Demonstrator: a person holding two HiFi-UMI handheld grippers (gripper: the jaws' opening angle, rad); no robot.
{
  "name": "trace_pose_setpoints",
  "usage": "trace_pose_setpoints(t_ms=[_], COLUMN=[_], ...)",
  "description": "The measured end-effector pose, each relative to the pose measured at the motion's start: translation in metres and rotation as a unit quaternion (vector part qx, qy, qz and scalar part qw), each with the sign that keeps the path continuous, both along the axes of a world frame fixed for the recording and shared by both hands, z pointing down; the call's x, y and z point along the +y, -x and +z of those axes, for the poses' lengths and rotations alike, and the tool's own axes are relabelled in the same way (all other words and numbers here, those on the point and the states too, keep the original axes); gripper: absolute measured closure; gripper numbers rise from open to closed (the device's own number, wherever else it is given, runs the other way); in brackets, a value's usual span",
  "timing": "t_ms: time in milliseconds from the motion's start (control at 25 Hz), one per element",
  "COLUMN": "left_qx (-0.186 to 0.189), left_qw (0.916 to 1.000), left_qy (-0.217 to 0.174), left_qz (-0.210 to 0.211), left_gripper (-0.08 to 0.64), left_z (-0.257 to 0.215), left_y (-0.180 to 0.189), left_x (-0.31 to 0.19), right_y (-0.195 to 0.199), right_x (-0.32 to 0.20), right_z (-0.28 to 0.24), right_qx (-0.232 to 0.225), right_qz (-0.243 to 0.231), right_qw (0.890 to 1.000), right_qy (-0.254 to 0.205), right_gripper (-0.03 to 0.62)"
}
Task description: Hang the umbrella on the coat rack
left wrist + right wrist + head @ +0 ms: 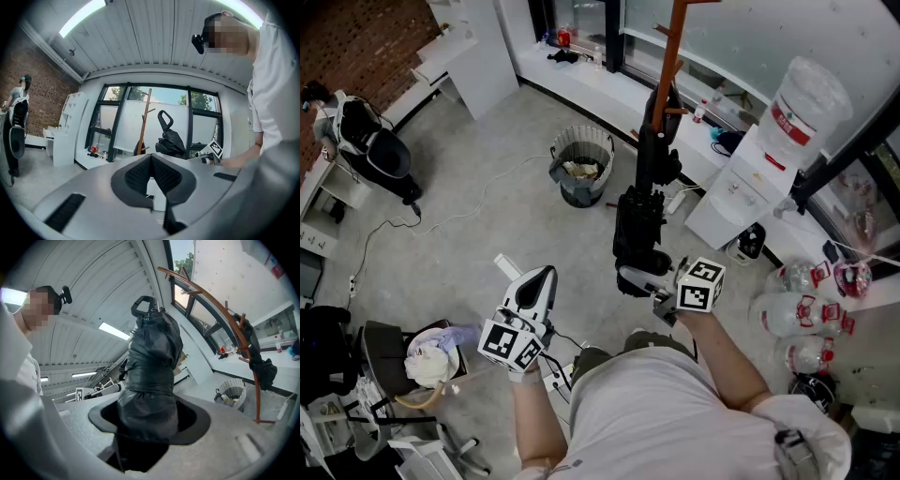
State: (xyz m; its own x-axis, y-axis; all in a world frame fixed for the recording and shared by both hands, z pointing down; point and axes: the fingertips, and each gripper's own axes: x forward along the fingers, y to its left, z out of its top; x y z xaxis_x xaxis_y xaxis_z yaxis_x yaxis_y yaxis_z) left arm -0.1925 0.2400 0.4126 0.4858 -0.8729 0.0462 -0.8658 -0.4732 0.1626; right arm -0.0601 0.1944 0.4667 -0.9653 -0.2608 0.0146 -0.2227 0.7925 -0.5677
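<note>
My right gripper (649, 283) is clamped around the folded black umbrella (637, 230), which stands upright just in front of the wooden coat rack (673, 37). A dark bundle (258, 363) hangs on the rack's pegs. My left gripper (544, 275) is clenched on nothing. Left of the rack, a mesh wastebasket (598, 141) holds crumpled litter. To the right stands a water dispenser (733, 192).

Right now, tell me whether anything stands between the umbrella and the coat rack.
Nothing visible blocks the way. The right gripper holds the folded umbrella, handle up, in open air short of the coat rack. A dark item hangs on its lower pegs; the upper pegs look free.
</note>
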Motion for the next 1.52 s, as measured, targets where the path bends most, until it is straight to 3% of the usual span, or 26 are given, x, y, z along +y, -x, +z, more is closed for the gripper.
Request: trace_pose_setpoints(t_ms=[160, 400, 720, 920, 1360, 1520], left_qx=[0.007, 0.018, 0.02, 0.011, 0.033, 0.022], left_qw=[0.9999, 0.9995, 0.999, 0.9991, 0.9982, 0.998], left_qy=[0.003, 0.016, 0.038, 0.04, 0.038, 0.032], left_qz=[0.008, -0.021, -0.011, 0.011, 0.032, 0.05], left_gripper=[0.561, 0.56, 0.56, 0.56, 0.56, 0.56], left_z=[-0.002, 0.003, 0.023, 0.032, 0.04, 0.032], left_y=[-0.031, -0.066, -0.086, -0.086, -0.036, -0.024], left_x=[-0.001, -0.012, -0.035, -0.072, -0.206, -0.238], right_y=[-0.027, -0.062, -0.075, -0.061, 0.002, 0.028], right_x=[0.0, -0.011, -0.043, -0.076, -0.197, -0.233], right_z=[0.002, 0.009, 0.012, 0.015, 0.024, 0.018], right_qx=[0.007, 0.003, -0.014, -0.013, -0.004, -0.006], right_qz=[-0.01, -0.023, -0.038, -0.046, -0.061, -0.072], right_qw=[1.0, 1.0, 0.999, 0.999, 0.998, 0.997], right_qy=[-0.001, 0.002, 0.017, 0.016, 0.028, 0.021], right_gripper=[0.324, 0.324, 0.324, 0.324, 0.324, 0.324])
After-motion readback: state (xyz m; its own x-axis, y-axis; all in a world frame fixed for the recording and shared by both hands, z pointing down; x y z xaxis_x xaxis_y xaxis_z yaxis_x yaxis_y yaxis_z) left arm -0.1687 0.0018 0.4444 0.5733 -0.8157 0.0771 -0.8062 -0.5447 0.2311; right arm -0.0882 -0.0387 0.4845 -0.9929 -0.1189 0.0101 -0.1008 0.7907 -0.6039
